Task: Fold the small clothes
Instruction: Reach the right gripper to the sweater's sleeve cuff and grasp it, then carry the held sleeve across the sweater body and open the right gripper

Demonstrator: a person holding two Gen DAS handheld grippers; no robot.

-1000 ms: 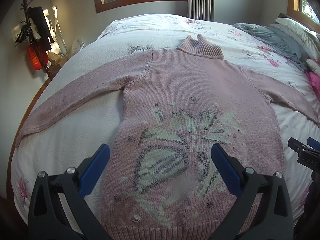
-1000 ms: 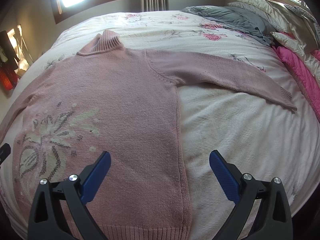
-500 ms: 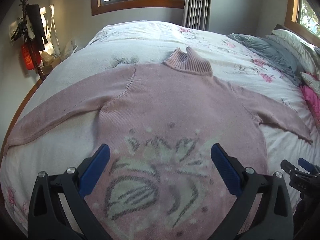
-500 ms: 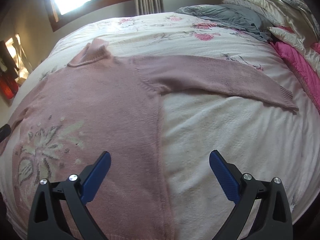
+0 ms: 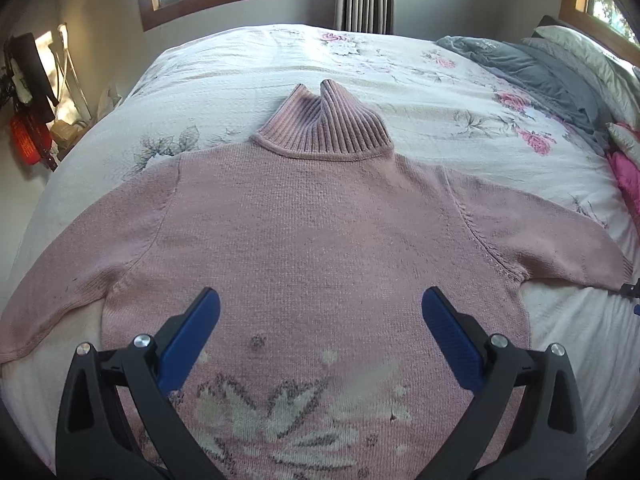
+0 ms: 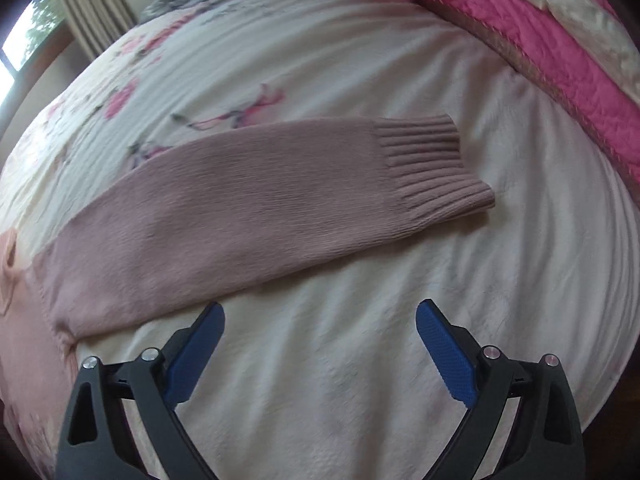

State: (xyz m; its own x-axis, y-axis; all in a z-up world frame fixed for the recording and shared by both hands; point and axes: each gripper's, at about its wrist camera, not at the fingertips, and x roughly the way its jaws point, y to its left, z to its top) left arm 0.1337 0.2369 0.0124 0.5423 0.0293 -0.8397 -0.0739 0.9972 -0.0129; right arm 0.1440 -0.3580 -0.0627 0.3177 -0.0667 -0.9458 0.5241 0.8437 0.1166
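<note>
On the white floral-print bed (image 5: 248, 64), pink knitted turtleneck sweater (image 5: 320, 232) lies flat, front up, both sleeves spread out. Left gripper (image 5: 320, 324) hovers over the chest, jaws spread wide, empty. Right gripper (image 6: 320, 336) hangs just short of the right sleeve (image 6: 248, 200), jaws also released, holding nothing. Likely step: fold that sleeve in. Suggest pinching both knit layers at the ribbed cuff (image 6: 432, 168), lifting low, laying it straight across the chest; knit stretches, so don't drag.

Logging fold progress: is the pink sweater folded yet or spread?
Spread: the sweater lies flat, its right sleeve stretched straight out on the bed.
</note>
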